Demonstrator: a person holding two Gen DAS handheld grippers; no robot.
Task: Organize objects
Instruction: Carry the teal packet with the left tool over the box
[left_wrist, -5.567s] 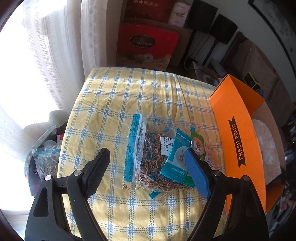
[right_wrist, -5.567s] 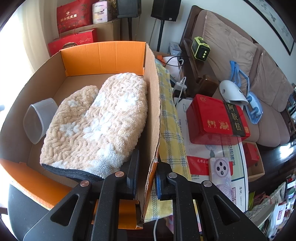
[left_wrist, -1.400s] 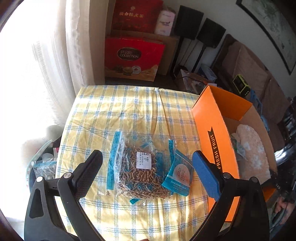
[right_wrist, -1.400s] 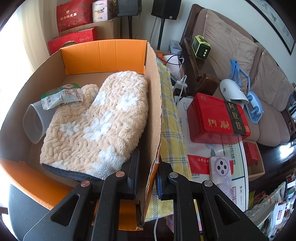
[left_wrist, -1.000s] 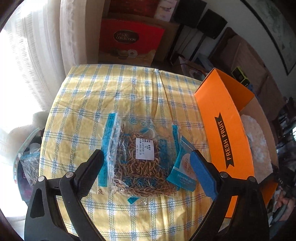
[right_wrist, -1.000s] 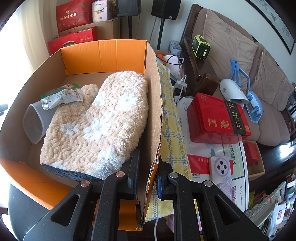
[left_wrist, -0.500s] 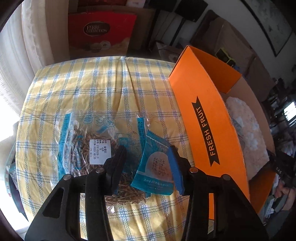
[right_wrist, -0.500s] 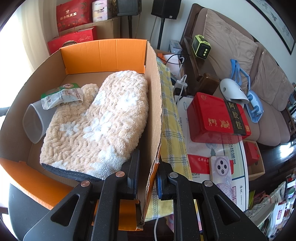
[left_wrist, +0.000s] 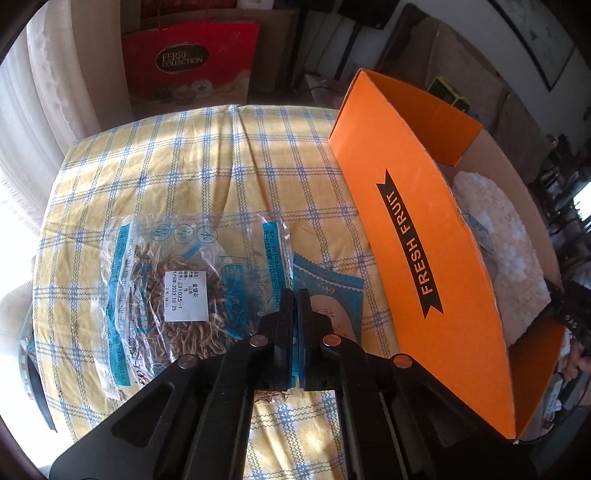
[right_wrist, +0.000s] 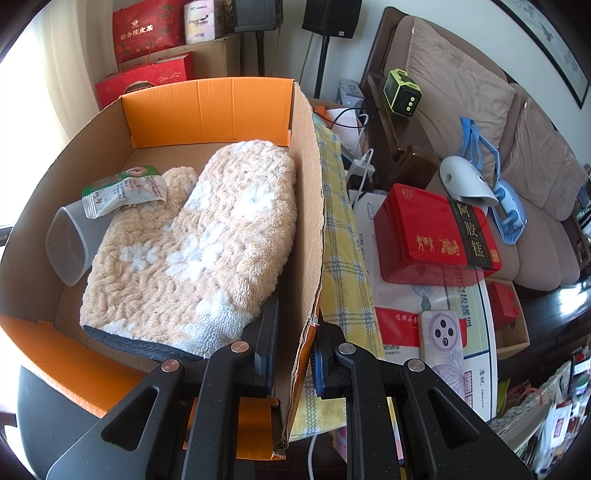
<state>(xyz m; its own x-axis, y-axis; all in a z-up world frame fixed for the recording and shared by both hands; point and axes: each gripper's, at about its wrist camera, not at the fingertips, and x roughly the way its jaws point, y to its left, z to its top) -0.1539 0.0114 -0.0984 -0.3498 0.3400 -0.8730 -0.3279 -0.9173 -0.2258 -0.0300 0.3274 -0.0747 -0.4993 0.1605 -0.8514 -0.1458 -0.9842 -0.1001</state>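
Note:
My left gripper (left_wrist: 294, 299) is shut on the left edge of a teal sachet (left_wrist: 332, 295) that lies on the yellow checked tablecloth (left_wrist: 177, 155), overlapping a clear bag of dried herbs (left_wrist: 177, 291). The orange "FRESH FRUIT" box (left_wrist: 417, 240) stands just right of it. My right gripper (right_wrist: 293, 350) is shut on the box's right wall (right_wrist: 306, 221). Inside the box lie a fluffy beige mitt (right_wrist: 199, 251), a green-and-white sachet (right_wrist: 125, 192) and a clear plastic cup (right_wrist: 70, 247).
A red Ferrero gift bag (left_wrist: 188, 62) stands beyond the table's far edge, with a curtain on the left. Right of the box, a red tin (right_wrist: 436, 236), a phone (right_wrist: 441, 339), a charger and a sofa (right_wrist: 480, 110) crowd the room.
My left gripper moved right from over the herb bag and closed its jaws on the teal sachet's edge. A green-and-white sachet has appeared in the box. The right gripper has not moved.

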